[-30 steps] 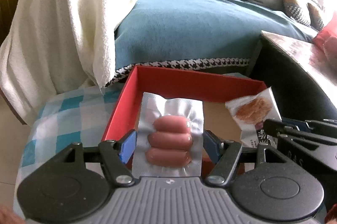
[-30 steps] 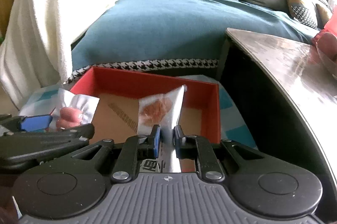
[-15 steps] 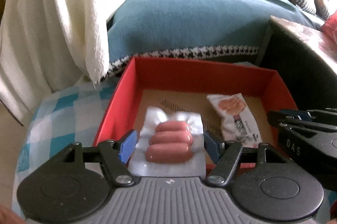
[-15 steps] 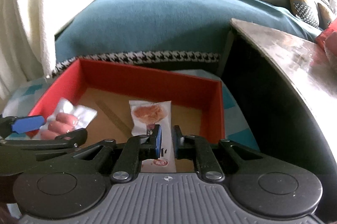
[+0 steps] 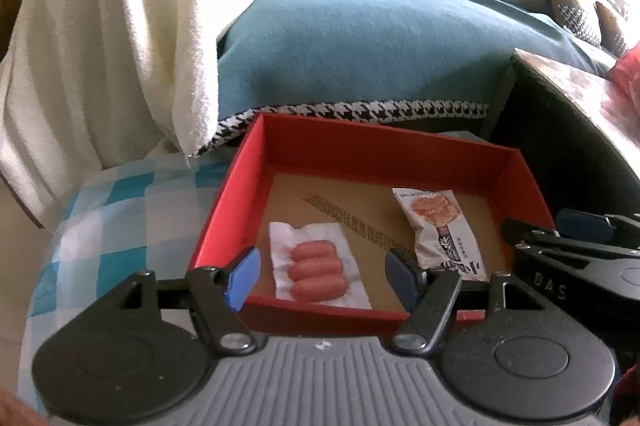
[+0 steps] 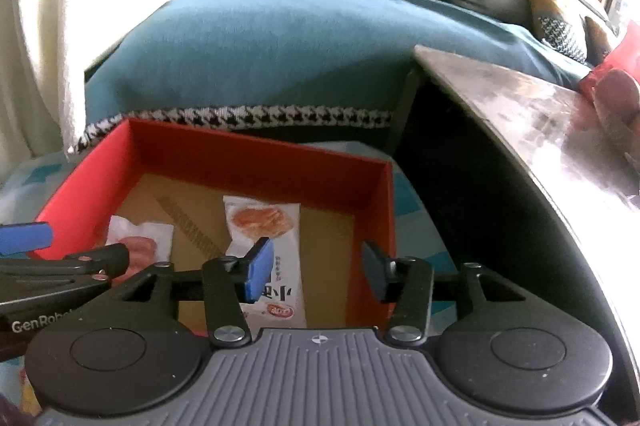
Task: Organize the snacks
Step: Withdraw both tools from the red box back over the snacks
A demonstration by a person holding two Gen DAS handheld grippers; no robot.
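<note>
Both snacks now lie flat on the cardboard floor of the red box, which sits on a checked cloth w/ a teal blanket behind it and a dark table off its right side. Sausage pack is at the box's near-left corner, close to the front wall; the jerky packet lies right of centre, near the front wall too, w/ bare floor between the two. Left gripper hangs over the front wall w/ jaws about half open, nothing in them; the sausage pack shows between the pads but sits lower, on the floor, untouched. Right gripper has jaws that have just been opening to approx the same gap, and holds nothing: the jerky packet lies under its left pad, flat, not pinched. Reads as a release on both sides: each pack set down in its own half of the box so they don't overlap, long sides roughly parallel, labels up. Both tools tilt downward into the box, probably to drop the packs low instead of tossing them. Back half of the box floor is bare, so there's room for more. Something red sits at the table's far right edge, too blurred to ID; could be more snacks.
</note>
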